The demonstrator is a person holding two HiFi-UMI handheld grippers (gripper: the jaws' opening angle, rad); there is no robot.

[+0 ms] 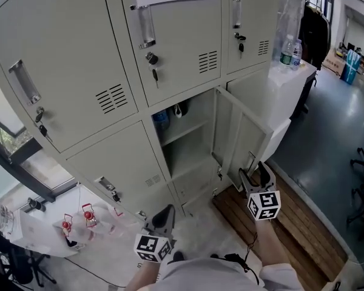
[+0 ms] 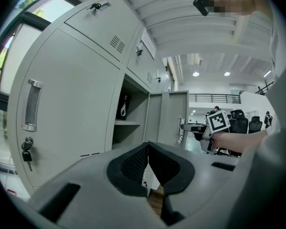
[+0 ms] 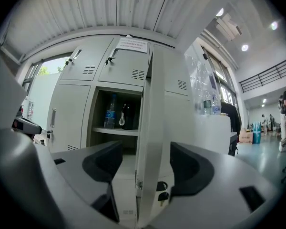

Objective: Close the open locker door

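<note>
Locker door (image 3: 151, 128) stands open (edge between right gripper's (image 3: 145, 165) spread jaws).

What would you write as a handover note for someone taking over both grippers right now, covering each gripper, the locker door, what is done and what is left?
Left gripper: jaws together, empty, held low in front of the lockers.
Right gripper: jaws apart, with the free edge of the locker door between them; contact cannot be told.
Door: swung wide open. A bottle stands on the shelf inside.
Done: right gripper lined up at the door edge.
Left: swing the door shut.
</note>
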